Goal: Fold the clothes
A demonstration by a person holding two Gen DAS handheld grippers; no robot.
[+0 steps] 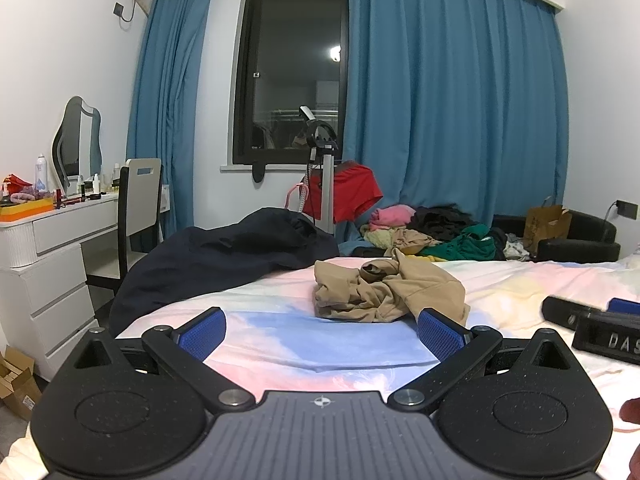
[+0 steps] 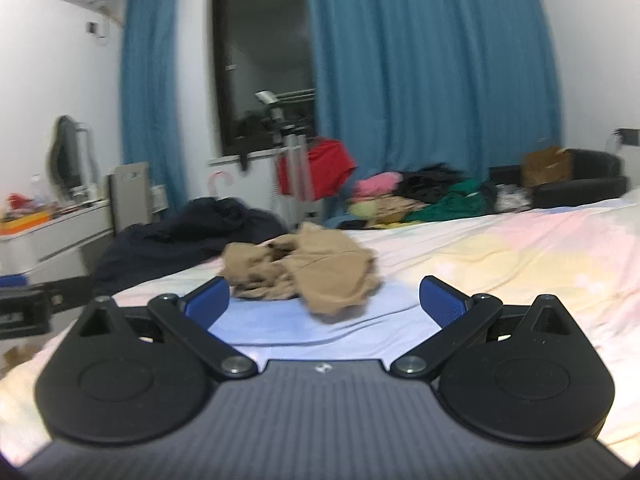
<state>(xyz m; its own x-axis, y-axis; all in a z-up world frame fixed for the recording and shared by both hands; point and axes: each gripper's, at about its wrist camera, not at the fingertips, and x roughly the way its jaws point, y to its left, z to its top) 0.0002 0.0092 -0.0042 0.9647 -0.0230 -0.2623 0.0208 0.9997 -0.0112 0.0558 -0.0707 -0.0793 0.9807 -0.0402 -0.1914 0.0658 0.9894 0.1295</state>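
Note:
A crumpled tan garment [image 1: 384,292] lies in a heap on the pastel bedsheet [image 1: 328,344]. My left gripper [image 1: 322,330] hovers low over the sheet just short of it, open, nothing between its blue pads [image 1: 202,332]. In the right wrist view the same tan garment [image 2: 304,276] sits just ahead of my right gripper [image 2: 326,300], which is open and empty too. The right gripper [image 1: 592,328] also shows at the right edge of the left wrist view, and the left gripper [image 2: 24,308] at the left edge of the right wrist view.
A dark blue garment [image 1: 224,256] is heaped at the bed's far left corner. A pile of mixed clothes [image 1: 432,232] lies beyond the bed, beside a red garment [image 1: 352,192] on a stand. A white dresser [image 1: 52,264] and chair [image 1: 136,208] stand left; a black sofa [image 1: 576,236] right.

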